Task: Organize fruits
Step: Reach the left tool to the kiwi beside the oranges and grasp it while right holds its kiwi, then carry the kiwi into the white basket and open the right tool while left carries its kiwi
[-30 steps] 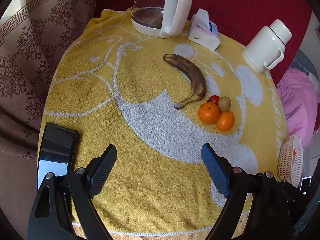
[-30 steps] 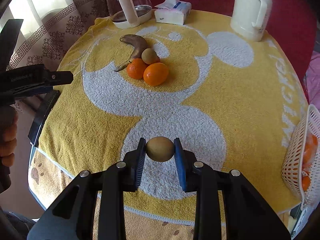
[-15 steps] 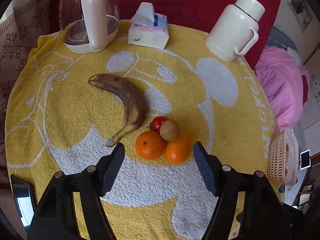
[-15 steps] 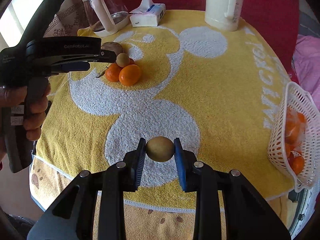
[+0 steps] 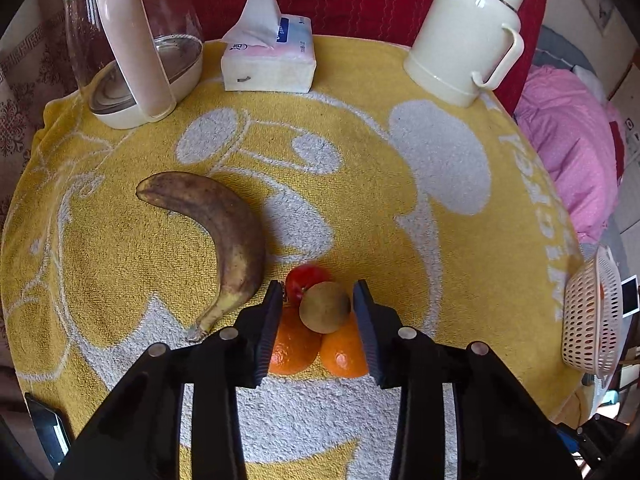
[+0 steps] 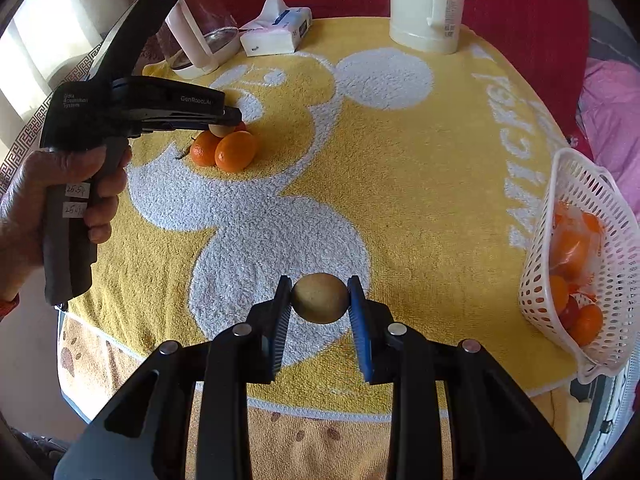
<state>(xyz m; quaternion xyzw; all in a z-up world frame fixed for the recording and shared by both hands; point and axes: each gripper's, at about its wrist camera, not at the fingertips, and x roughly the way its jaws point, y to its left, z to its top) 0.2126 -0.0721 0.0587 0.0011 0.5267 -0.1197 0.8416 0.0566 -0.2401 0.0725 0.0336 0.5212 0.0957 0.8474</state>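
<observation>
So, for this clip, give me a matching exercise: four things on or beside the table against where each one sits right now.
Things:
1. banana
2. tissue pack
3. white basket
4. kiwi

Places:
A. at the table's right edge, holding oranges
B. between the right gripper's fingers
C. at the far edge, between the glass kettle and the cream flask
D. left of the fruit cluster

Pairs: 1-D, 2-C, 3-A, 4-B

Domestic living room or bedroom. Indicated by: round table draped with yellow cartoon-print terry towel (image 5: 400, 92); glass electric kettle (image 5: 132, 56), tissue pack (image 5: 272, 56) and cream thermos jug (image 5: 464, 32) at far edge; pink quilted bedding (image 5: 568, 160) at right; patterned curtain (image 6: 24, 136) at left.
</observation>
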